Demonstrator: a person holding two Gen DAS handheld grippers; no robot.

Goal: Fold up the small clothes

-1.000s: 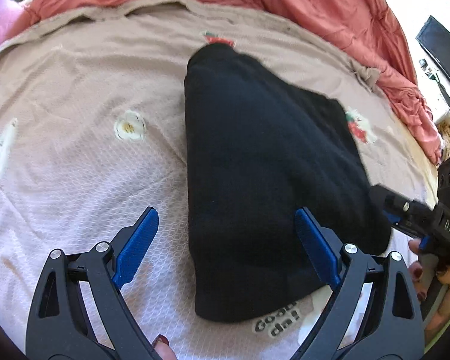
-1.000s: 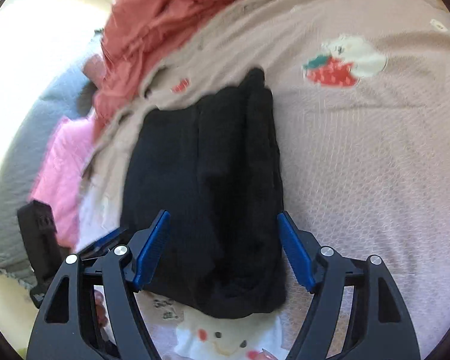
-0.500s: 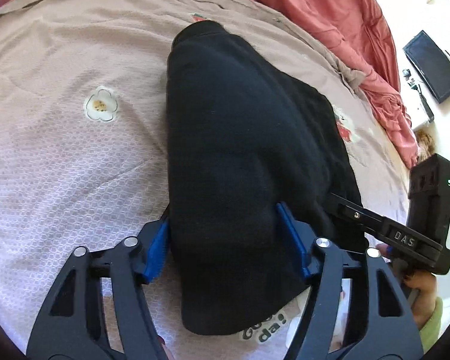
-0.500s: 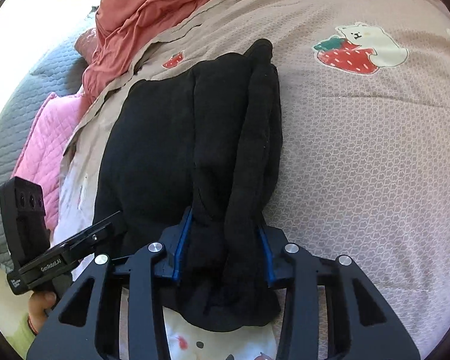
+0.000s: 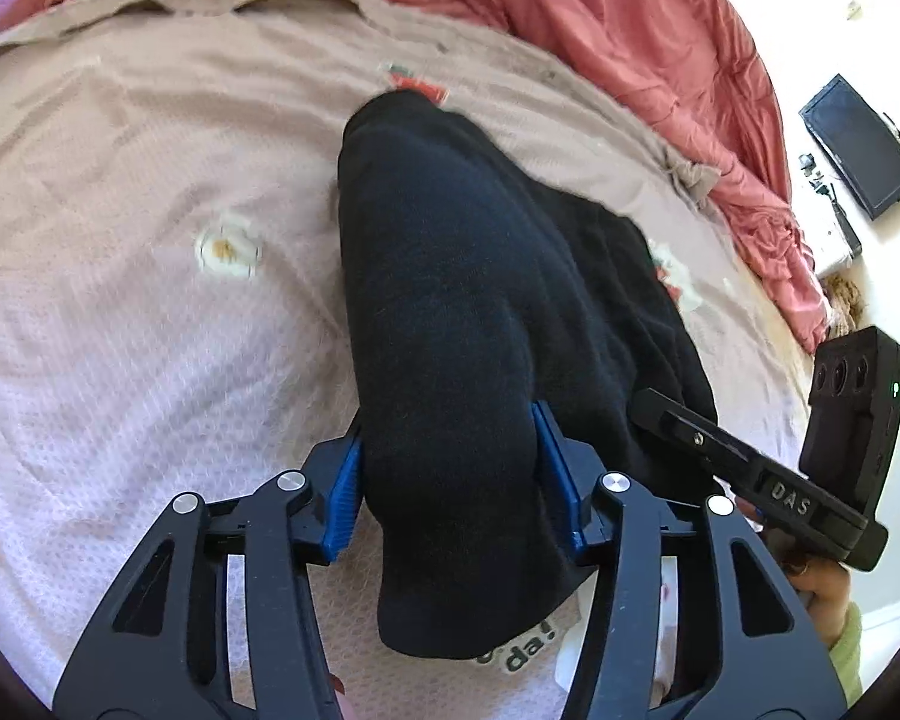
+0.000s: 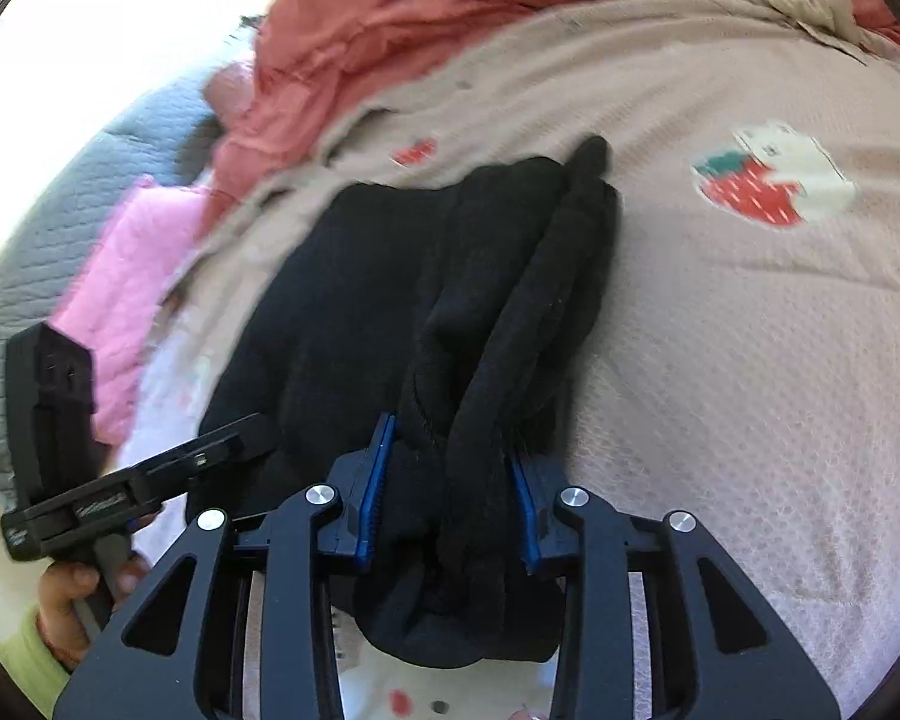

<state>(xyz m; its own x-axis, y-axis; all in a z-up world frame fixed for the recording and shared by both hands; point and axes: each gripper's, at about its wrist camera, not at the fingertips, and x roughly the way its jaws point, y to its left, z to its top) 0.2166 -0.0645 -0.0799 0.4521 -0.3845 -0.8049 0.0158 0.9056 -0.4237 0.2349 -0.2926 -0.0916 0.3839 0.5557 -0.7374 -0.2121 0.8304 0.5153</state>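
Note:
A black knitted garment (image 5: pixel 462 252) lies folded lengthwise on the beige bedspread (image 5: pixel 120 330). In the left wrist view my left gripper (image 5: pixel 447 456) straddles its near end. The blue pads (image 5: pixel 345 492) press the cloth from both sides while the jaws are closing. In the right wrist view the same garment (image 6: pixel 390 276) shows thick rolled folds along its right edge. My right gripper (image 6: pixel 450 462) pinches those folds near the front end, its jaws closing too, with cloth bunched between the pads (image 6: pixel 375 480).
A rumpled red quilt (image 5: pixel 630 18) lines the far side of the bed. A pink pillow (image 6: pixel 126 276) and a grey quilted cover (image 6: pixel 24 228) lie at the left. A strawberry-and-bear print (image 6: pixel 768 180) marks the bedspread. A dark flat screen (image 5: pixel 858 144) lies beyond the bed.
Both grippers have gone from standing wide around the garment's near end to closing on it. The cloth is now bunched between each pair of pads.

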